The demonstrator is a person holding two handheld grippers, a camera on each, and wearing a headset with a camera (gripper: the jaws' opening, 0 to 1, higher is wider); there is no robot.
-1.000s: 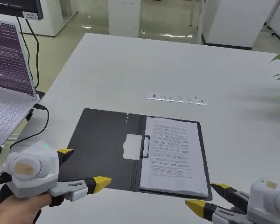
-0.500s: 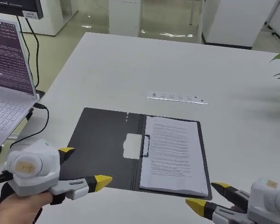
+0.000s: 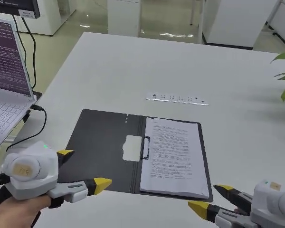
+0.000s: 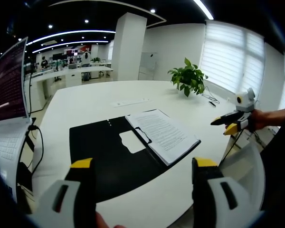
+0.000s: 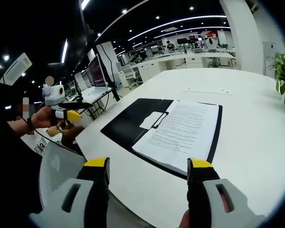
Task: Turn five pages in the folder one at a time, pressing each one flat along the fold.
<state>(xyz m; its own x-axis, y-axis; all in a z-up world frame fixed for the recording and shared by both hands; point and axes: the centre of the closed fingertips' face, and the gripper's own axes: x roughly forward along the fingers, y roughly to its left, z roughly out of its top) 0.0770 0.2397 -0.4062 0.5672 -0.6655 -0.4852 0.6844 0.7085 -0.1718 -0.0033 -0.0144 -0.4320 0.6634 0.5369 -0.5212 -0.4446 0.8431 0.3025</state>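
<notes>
While both hover by the table [image 3: 109, 71] edge | left tongs [image 3: 84, 167] spread | right tongs [image 3: 211, 197] spread | folder [image 3: 99, 142] open, untouched

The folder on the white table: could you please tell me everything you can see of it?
The folder is black, matte and thin, lying open and flat on the white table. Its left half is bare but for a pale rectangular patch beside the fold. A dark clip at the fold seems to hold a stack of printed pages on the right half. The left tongs and right tongs hover open near its front edge, touching nothing.
</notes>
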